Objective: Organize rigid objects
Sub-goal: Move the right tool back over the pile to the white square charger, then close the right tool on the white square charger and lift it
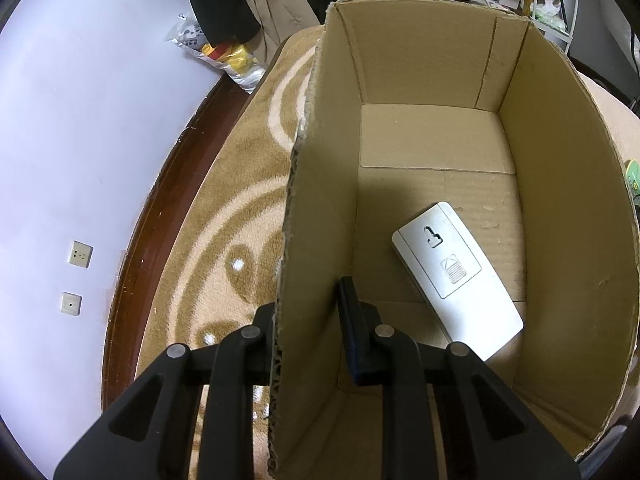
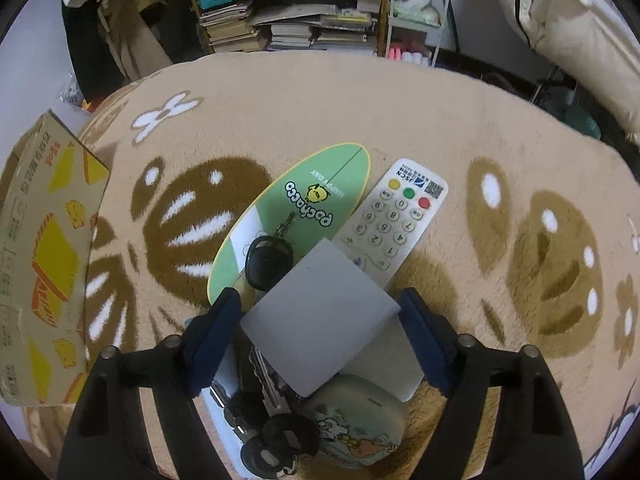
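Left gripper (image 1: 308, 332) straddles the cardboard box (image 1: 320, 200) wall, steadying it. Right gripper (image 2: 320, 332), wide open and empty, brackets the grey card (image 2: 320, 320); remote (image 2: 394, 220) at 1 o'clock. Risk: closing snags adjacent keys (image 2: 268, 260)

open cardboard box (image 1: 420, 80) upright on carpet, white remote (image 1: 456, 276) face-down, diagonal on its floor. outside, close together: green poshacco board (image 2: 296, 216), black car key (image 2: 266, 260) on it, white jscn remote (image 2: 394, 220) face-up, grey card (image 2: 320, 316) overlapping it, cartoon-printed case (image 2: 356, 424).
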`<state>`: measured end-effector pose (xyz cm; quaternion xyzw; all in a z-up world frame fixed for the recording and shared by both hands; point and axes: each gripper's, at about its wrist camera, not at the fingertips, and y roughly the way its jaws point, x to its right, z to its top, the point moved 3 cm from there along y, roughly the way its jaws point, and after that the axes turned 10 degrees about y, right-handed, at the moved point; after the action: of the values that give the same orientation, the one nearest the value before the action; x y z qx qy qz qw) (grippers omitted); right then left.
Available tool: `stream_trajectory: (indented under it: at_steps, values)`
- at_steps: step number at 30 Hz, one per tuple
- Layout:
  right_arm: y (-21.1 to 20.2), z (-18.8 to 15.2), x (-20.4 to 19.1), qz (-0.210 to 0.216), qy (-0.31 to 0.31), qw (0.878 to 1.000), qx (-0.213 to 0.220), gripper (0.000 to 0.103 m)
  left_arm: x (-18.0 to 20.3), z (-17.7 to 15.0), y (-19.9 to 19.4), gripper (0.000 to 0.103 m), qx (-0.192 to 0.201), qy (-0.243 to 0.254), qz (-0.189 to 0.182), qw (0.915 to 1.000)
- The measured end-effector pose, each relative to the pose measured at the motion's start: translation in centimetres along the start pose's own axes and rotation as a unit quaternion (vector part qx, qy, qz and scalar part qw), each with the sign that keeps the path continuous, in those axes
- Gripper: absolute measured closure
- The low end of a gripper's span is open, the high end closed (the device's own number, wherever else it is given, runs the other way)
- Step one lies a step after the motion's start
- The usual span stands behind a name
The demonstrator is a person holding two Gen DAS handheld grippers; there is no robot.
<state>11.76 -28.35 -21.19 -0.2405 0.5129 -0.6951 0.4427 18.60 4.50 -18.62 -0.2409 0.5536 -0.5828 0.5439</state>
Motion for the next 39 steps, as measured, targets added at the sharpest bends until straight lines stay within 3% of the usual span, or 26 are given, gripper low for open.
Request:
stream_trajectory:
  at_steps: [22,39]
  values:
    - [0.2,-0.5,-0.4,0.0,-0.011,1.0,-0.011,0.017,0.0,0.1,-0.1,0.082,-0.003,-0.002,0.0,1.0]
    - [-0.7,-0.3,-0.1,0.009,0.013,1.0,0.017,0.018,0.2,-0.3,-0.2,0.082,-0.001,0.01,0.013,0.9999]
